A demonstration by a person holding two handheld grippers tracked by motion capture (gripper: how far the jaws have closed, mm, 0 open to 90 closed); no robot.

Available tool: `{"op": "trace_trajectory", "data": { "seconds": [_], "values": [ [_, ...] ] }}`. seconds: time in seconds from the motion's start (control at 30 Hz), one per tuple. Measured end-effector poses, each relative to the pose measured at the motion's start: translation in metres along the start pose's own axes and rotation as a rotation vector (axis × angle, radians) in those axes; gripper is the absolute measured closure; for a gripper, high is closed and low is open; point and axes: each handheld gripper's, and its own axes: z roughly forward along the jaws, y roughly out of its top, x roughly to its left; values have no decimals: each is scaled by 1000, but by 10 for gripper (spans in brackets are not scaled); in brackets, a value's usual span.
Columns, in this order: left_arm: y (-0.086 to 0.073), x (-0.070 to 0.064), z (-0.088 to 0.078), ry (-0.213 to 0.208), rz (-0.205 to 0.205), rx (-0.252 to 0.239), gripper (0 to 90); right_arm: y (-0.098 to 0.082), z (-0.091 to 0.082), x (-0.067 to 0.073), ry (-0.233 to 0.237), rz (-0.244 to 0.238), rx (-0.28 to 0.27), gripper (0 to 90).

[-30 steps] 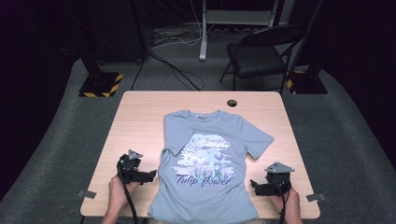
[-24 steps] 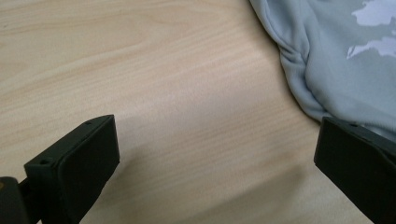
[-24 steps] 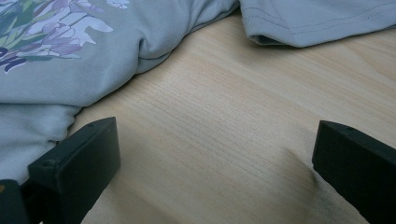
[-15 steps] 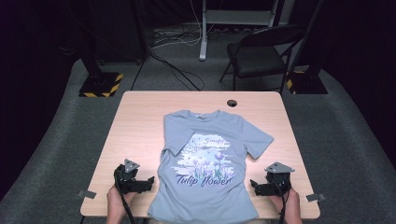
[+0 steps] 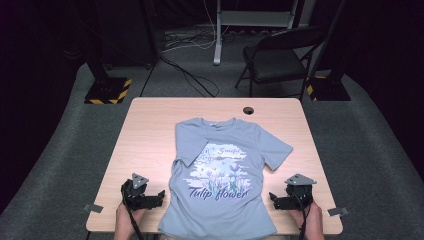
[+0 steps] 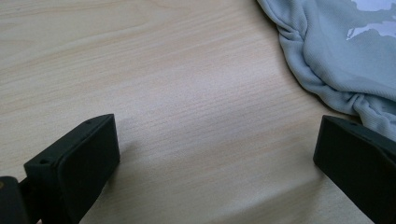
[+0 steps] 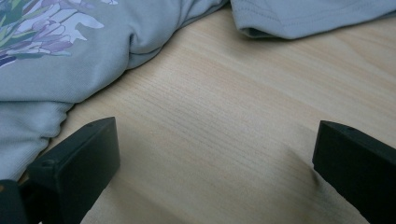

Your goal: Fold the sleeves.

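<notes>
A grey-blue T-shirt (image 5: 225,175) with a tulip print lies face up on the wooden table (image 5: 145,135), its hem at the near edge and its left sleeve folded in. My left gripper (image 5: 159,197) rests on the table just left of the shirt's side, jaws wide open. In the left gripper view, bare wood lies between the jaws of the gripper (image 6: 215,158), and the shirt's rumpled edge (image 6: 336,51) reaches the right one. My right gripper (image 5: 275,200) sits open by the shirt's right side. Its own view shows the gripper (image 7: 215,158) over wood, with the shirt (image 7: 70,60) at left and a sleeve (image 7: 308,16) ahead.
A round black grommet (image 5: 248,110) sits near the table's far edge. Grey tape tabs (image 5: 93,207) (image 5: 336,211) mark the near corners. Beyond the table stand a folding chair (image 5: 280,60) and a stand base with yellow-black stripes (image 5: 107,90).
My left gripper has slid a little toward the near edge of the table. The right gripper and the shirt have stayed put.
</notes>
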Motion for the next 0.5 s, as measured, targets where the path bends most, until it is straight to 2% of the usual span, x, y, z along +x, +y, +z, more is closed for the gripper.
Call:
{"op": "trace_trajectory", "data": {
  "seconds": [0.1, 0.33, 0.5],
  "values": [
    [0, 0, 0, 0, 0, -1, 0, 0, -1, -2, 17, 23, 21, 0],
    [2, 1, 2, -17, 19, 1, 0, 1, -2, -3, 15, 29, 35, 0],
    [2, 0, 2, -19, 18, -1, 0, 4, -2, -4, 17, 31, 58, 18]
  ]
}}
